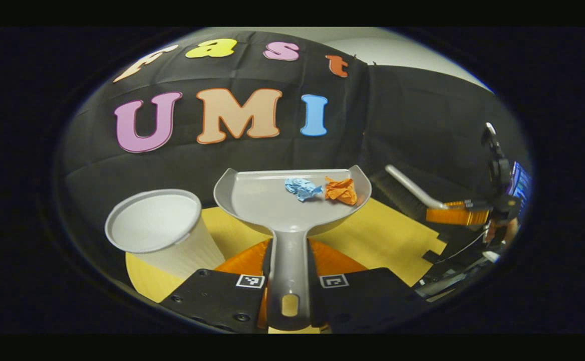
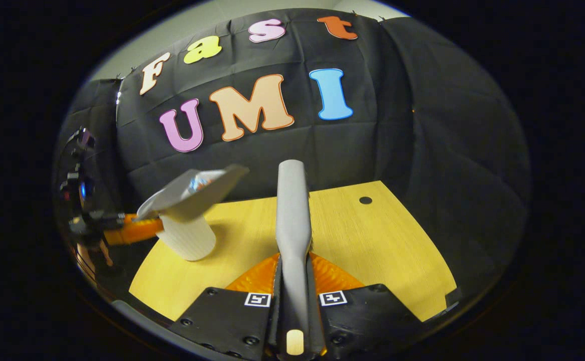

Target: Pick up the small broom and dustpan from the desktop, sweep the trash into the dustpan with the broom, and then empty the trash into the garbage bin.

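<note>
Left claw [image 1: 289, 281] clamped on dustpan [image 1: 292, 200] handle, blue scrap [image 1: 301, 188] and orange scrap [image 1: 341, 190] lying ahead in the raised pan. Right claw [image 2: 293, 296] clamped on broom [image 2: 292, 210] handle. Best kept level until above the white garbage bin [image 1: 159, 230], ahead-left on the desk [image 1: 373, 235], then tipped slowly.

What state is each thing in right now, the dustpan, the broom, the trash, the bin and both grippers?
Dustpan: lifted, held by its handle, beside the bin.
Blue paper wad: in the dustpan.
Orange paper wad: in the dustpan.
Broom: held by its handle.
Garbage bin: upright on the desktop.
Left gripper: shut on the dustpan.
Right gripper: shut on the broom.
</note>
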Demonstrator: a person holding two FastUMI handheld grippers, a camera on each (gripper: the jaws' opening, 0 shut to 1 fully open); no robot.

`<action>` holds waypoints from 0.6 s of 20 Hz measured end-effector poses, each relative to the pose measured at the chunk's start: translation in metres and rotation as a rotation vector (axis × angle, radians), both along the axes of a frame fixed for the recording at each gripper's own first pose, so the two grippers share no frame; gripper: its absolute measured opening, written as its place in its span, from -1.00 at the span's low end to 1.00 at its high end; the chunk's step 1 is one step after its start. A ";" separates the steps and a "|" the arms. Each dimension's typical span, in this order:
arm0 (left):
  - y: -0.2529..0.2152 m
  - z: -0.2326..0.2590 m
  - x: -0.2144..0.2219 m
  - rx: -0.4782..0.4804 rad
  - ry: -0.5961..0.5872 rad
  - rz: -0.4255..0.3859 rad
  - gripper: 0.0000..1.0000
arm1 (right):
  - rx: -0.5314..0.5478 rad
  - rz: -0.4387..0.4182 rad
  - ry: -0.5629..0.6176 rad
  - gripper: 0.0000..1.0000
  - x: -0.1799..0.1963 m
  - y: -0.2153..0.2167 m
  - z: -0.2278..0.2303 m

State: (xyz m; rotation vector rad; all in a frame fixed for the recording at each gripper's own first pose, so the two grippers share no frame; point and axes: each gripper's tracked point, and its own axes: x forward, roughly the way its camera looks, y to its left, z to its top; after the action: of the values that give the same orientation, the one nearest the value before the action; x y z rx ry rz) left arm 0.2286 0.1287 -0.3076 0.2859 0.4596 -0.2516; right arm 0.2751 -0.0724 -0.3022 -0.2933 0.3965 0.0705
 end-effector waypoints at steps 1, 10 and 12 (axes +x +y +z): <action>0.003 0.018 -0.007 0.001 -0.015 0.019 -0.49 | -0.009 -0.006 0.007 -0.61 -0.016 -0.018 0.006; 0.204 0.119 -0.049 0.323 0.020 0.352 -0.50 | 0.058 0.055 0.133 -0.60 -0.078 -0.004 -0.077; 0.231 0.118 -0.054 0.428 0.061 0.370 -0.50 | 0.075 0.071 0.164 -0.60 -0.072 0.019 -0.088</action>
State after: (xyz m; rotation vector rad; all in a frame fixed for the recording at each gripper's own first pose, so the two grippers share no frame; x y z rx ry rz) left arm 0.1742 0.3594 -0.1899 0.6032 0.6160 0.2051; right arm 0.2034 -0.0534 -0.3906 -0.2279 0.5447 0.1798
